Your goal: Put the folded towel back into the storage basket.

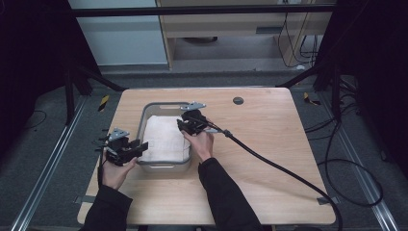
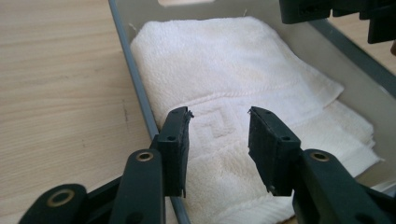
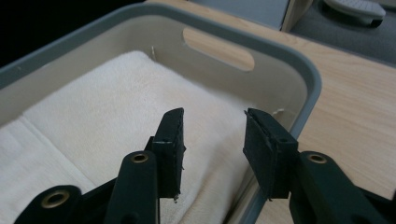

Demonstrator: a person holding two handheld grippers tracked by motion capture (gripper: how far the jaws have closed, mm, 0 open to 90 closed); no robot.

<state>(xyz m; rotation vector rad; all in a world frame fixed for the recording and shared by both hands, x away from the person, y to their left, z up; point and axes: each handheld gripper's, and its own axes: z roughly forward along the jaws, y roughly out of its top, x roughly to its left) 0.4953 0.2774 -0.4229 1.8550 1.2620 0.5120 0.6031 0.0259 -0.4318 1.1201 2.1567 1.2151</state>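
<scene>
Folded white towel point(image 1: 165, 138) lying flat inside grey bin point(image 1: 144, 114) on worktop point(image 1: 269, 144), filling most of its floor. Left tool point(image 1: 126, 149) at bin's near-left corner, jaws parted wide over towel's patterned edge, holding nothing. Right tool point(image 1: 191, 122) above bin's right side, likewise wide open and empty, angled down toward towel near the cut-out handle point(image 3: 218, 49). Probably poised on opposite sides to lift towel evenly or to steady the bin.
</scene>
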